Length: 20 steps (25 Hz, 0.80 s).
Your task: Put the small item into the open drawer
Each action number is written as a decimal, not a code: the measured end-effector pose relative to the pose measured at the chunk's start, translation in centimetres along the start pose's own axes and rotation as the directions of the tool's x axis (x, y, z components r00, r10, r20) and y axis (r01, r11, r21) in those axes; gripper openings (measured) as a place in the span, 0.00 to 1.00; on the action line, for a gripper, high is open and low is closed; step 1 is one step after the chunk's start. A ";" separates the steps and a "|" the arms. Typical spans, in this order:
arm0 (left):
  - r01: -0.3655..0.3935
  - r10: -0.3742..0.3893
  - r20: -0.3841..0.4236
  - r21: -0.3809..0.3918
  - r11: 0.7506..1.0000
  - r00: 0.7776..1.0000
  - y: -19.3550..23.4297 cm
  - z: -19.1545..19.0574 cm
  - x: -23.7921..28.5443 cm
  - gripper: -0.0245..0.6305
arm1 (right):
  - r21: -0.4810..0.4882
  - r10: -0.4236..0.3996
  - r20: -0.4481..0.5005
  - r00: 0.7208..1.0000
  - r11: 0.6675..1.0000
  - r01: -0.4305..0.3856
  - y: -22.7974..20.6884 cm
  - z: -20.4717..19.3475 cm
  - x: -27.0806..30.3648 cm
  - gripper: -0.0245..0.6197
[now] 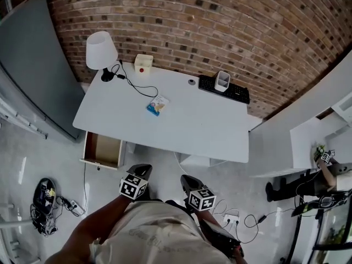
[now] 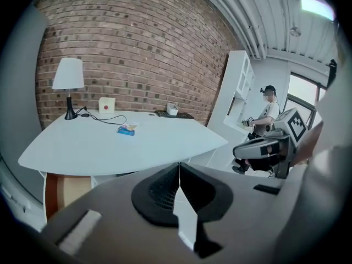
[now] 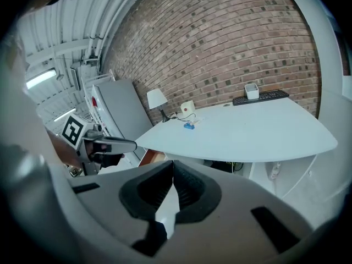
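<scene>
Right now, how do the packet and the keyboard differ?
Colour: the packet is blue and white; the keyboard is black.
Size: the packet is small, the keyboard long and far larger.
Place: the packet lies mid-desk near the cable; the keyboard sits at the back edge by the wall.
Load: the packet has nothing on it; the keyboard carries a white cup.
Both lie flat on the white desk.
</scene>
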<state>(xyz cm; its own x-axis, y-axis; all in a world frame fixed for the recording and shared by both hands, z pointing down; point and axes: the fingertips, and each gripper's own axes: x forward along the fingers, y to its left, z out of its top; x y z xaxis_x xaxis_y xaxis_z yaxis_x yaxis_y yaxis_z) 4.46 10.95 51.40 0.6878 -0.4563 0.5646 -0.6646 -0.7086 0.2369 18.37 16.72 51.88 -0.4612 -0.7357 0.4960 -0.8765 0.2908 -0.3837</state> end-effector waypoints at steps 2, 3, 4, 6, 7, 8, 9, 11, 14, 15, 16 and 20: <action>-0.001 0.001 0.004 0.002 1.000 1.000 1.8 0.9 -0.1 0.05 | 0.007 -0.014 0.006 1.000 1.000 0.014 0.3 0.7 1.2 0.05; -0.002 0.002 0.008 0.001 1.000 1.000 2.7 1.3 -0.2 0.05 | 0.008 -0.022 0.009 1.000 1.000 0.022 0.4 1.1 1.7 0.05; -0.004 0.004 0.013 -0.002 1.000 1.000 3.5 1.7 -0.4 0.05 | 0.008 -0.030 0.012 0.999 1.000 0.030 0.4 1.4 2.3 0.05; -0.011 0.012 0.020 -0.013 1.000 1.000 5.3 1.8 -0.7 0.05 | 0.009 -0.042 0.020 0.999 0.999 0.042 0.7 2.2 3.5 0.05; -0.018 0.018 0.021 -0.020 1.000 1.000 6.2 1.8 -1.0 0.05 | 0.008 -0.047 0.025 0.999 0.999 0.046 1.0 2.6 4.1 0.05; -0.026 0.026 0.021 -0.029 0.999 0.999 7.0 1.6 -1.2 0.05 | 0.005 -0.049 0.030 0.998 0.999 0.049 1.3 3.0 4.6 0.05; -0.034 0.035 0.021 -0.040 0.999 0.999 7.7 1.5 -1.4 0.05 | 0.001 -0.049 0.032 0.998 0.999 0.049 1.7 3.4 5.0 0.05; -0.047 0.049 0.030 -0.065 0.997 0.998 8.8 1.3 -1.8 0.05 | -0.010 -0.050 0.026 0.998 0.999 0.050 2.1 3.9 5.5 0.05; -0.061 0.067 0.048 -0.104 0.993 0.997 10.1 1.1 -2.2 0.05 | -0.017 -0.062 0.003 0.998 0.998 0.062 2.0 3.6 5.9 0.05; -0.066 0.073 0.050 -0.114 0.991 0.996 10.5 1.0 -2.3 0.05 | -0.016 -0.067 -0.005 0.998 0.998 0.067 1.9 3.5 6.0 0.05; -0.073 0.079 0.050 -0.123 0.990 0.996 10.9 0.8 -2.4 0.05 | -0.015 -0.070 -0.013 0.997 0.997 0.070 1.8 3.5 6.1 0.05; -0.091 0.099 0.041 -0.158 0.983 0.994 11.6 -0.2 -3.0 0.05 | -0.011 -0.061 -0.043 0.997 0.998 0.060 1.9 3.5 7.0 0.05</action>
<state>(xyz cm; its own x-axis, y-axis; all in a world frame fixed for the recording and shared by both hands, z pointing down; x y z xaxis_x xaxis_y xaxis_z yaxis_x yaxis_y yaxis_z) -5.39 4.21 52.63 0.6299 -0.5457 0.5526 -0.7624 -0.5700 0.3062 13.97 10.03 51.91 -0.4126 -0.7253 0.5511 -0.9042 0.2529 -0.3442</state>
